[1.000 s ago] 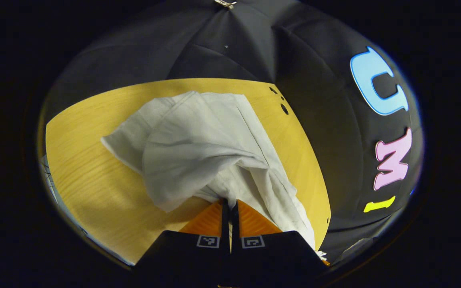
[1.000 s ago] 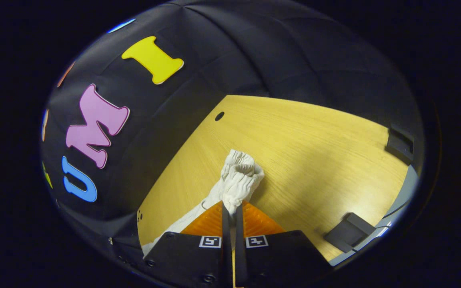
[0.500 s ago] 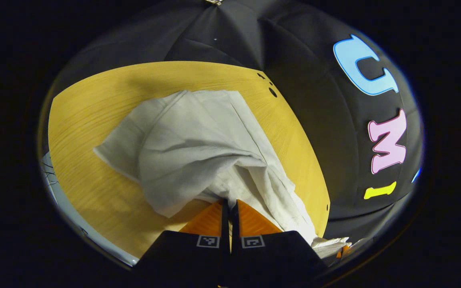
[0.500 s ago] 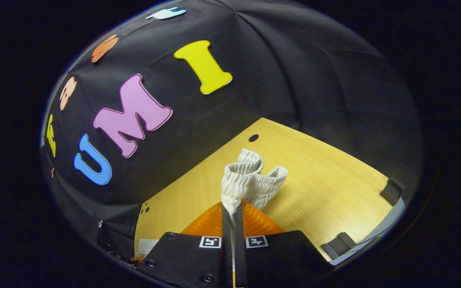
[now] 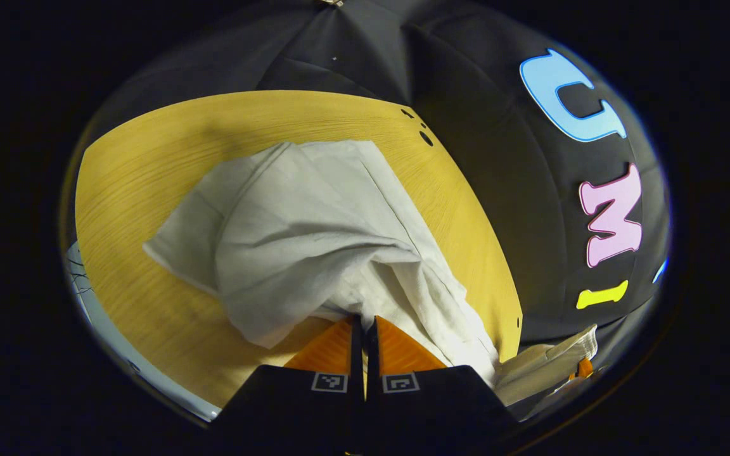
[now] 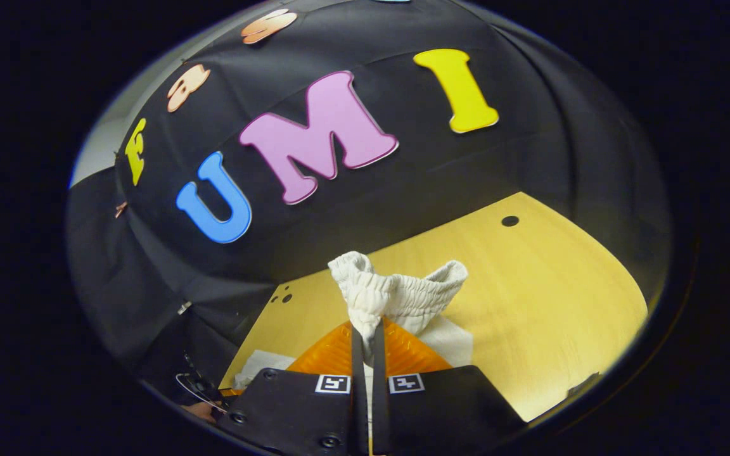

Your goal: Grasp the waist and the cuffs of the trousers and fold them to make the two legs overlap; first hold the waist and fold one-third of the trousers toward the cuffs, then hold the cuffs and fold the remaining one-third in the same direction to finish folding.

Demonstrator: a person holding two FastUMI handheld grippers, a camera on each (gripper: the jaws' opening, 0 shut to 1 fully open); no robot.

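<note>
Here the white trousers (image 5: 314,234) lie rumpled on the wooden table (image 5: 149,158), one edge pinched between the closed fingers of the left gripper (image 5: 363,322). The right gripper (image 6: 365,329) clamps the ribbed elastic waist (image 6: 397,294), raised above the table.

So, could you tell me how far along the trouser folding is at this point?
Early stage. Done: both grips are set. The left gripper is shut on the white cloth trousers near a leg end; the right gripper is shut on their ribbed elastic waistband, raised above the yellow wooden table. In hand: bringing the legs to overlap. Left: both one-third folds; the cloth lies rumpled.
</note>
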